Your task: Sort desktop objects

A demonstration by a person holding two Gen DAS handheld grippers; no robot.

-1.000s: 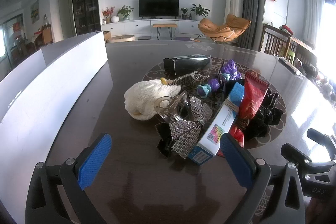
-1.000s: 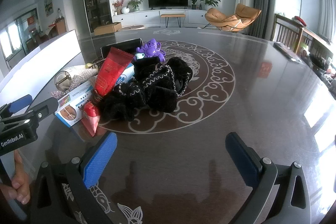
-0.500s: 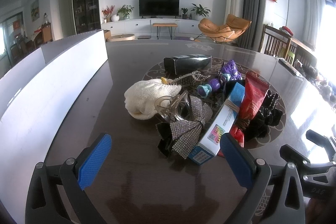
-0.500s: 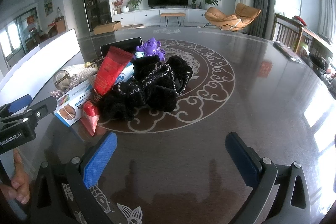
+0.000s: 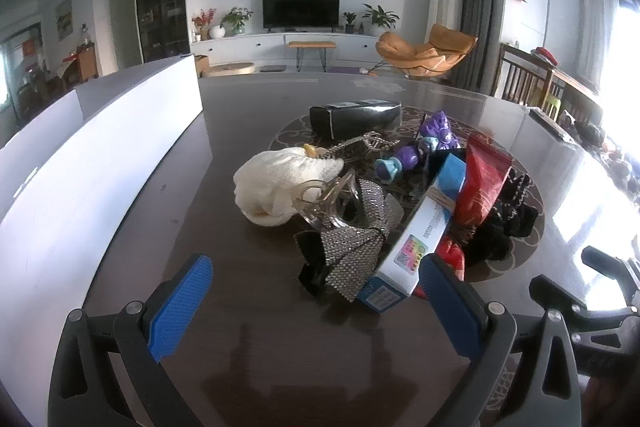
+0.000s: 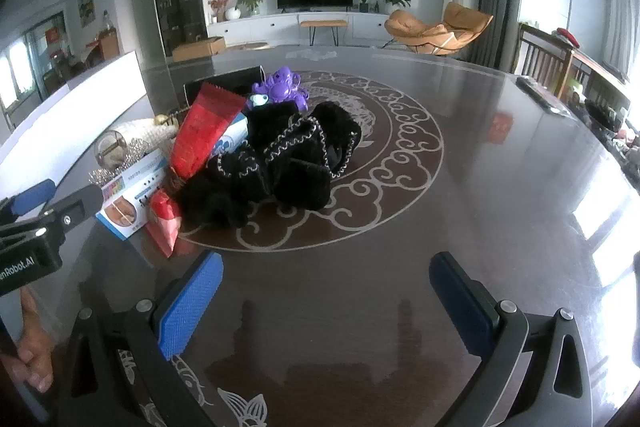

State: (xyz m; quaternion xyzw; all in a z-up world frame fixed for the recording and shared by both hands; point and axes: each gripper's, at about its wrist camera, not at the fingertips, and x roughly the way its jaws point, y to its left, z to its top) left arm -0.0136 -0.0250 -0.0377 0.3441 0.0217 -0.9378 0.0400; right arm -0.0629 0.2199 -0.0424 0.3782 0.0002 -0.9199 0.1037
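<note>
A pile of objects lies on the dark table. In the left wrist view: a cream knitted cloth (image 5: 276,183), a clear hair claw (image 5: 328,199), a rhinestone bow (image 5: 356,251), a blue-and-white box (image 5: 420,239), a red packet (image 5: 480,179), a black box (image 5: 356,115), a purple toy (image 5: 436,131) and black fuzzy fabric (image 5: 504,223). My left gripper (image 5: 316,307) is open and empty, just short of the bow and box. My right gripper (image 6: 324,303) is open and empty, in front of the black fabric (image 6: 288,159), red packet (image 6: 204,127), box (image 6: 128,195) and purple toy (image 6: 284,87).
A long white box wall (image 5: 92,147) runs along the table's left side. The table (image 6: 500,187) has a pale scroll ring pattern under the pile. A dark remote (image 6: 540,95) lies at the far right edge. The left gripper's body (image 6: 44,219) shows at left in the right wrist view.
</note>
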